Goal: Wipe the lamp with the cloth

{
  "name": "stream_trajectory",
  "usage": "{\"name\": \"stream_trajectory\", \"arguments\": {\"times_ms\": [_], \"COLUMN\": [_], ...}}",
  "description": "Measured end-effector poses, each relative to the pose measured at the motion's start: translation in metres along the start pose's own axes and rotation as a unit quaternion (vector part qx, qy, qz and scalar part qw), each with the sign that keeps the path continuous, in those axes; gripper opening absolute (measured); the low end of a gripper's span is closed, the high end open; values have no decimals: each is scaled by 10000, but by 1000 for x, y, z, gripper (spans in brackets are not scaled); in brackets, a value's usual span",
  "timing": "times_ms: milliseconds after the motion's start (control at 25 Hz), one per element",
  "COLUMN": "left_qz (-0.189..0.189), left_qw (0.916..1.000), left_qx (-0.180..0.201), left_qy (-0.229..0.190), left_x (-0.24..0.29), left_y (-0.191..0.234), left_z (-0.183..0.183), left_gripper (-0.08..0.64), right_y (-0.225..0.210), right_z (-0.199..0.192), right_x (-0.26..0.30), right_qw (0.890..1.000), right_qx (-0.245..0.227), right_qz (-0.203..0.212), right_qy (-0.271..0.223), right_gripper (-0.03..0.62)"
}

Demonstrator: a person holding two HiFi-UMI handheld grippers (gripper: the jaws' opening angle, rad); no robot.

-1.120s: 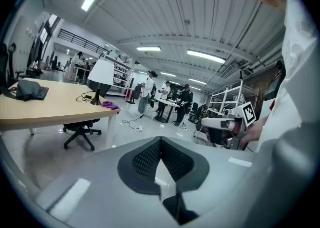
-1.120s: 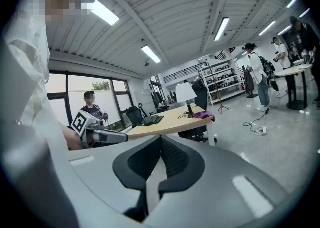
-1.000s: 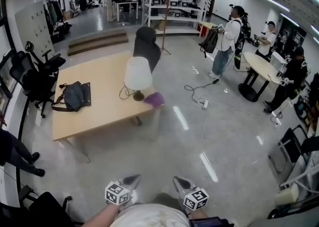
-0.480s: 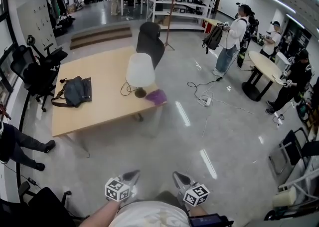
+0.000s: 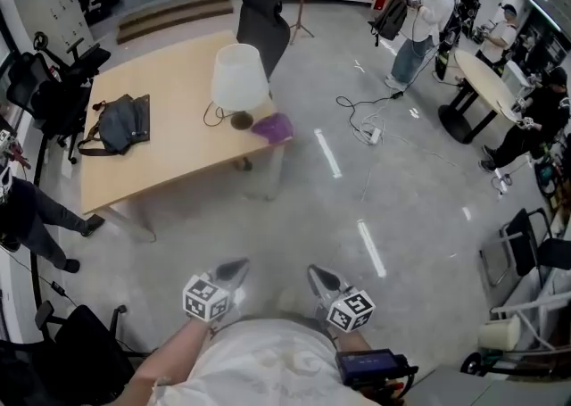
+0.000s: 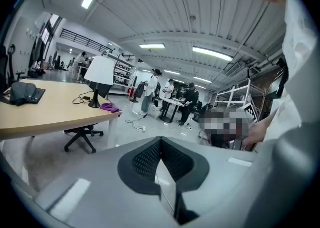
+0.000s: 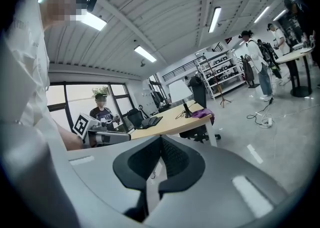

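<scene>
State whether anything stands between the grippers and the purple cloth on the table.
Nothing visible does. Only floor separates the left gripper and right gripper from the table corner where the cloth lies beside the lamp.

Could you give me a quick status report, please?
Both shut and empty: left hand-held gripper, right hand-held gripper. On the table ahead: lamp, cloth beside its base, untouched. Only floor between, nothing blocking.
</scene>
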State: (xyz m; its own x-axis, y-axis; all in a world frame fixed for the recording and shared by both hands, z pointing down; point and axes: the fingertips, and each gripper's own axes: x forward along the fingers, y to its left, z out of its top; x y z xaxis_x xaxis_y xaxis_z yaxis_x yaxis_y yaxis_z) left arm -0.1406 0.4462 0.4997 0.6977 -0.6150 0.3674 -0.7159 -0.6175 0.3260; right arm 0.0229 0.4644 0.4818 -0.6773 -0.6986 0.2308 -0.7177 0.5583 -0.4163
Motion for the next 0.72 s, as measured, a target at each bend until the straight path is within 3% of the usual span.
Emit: {"name": "stream_trajectory", "arguments": {"times_ms": [480,720], "left_qz": [321,622], "left_qw": [9990,9980], "left_qx": [288,35], "left_qy": [97,102], "left_x": [66,79], "left_y": [15,20], "left_z": [51,56], "left_gripper": [2,2], "right_y": [-74,-95], "right_z": [38,38], "right_x": [44,50], "right_qw": [9992,9982], "right_qx": [-144,-68], "right_qz": [337,507], "right_qy": [133,299], "right_gripper": [14,14]}}
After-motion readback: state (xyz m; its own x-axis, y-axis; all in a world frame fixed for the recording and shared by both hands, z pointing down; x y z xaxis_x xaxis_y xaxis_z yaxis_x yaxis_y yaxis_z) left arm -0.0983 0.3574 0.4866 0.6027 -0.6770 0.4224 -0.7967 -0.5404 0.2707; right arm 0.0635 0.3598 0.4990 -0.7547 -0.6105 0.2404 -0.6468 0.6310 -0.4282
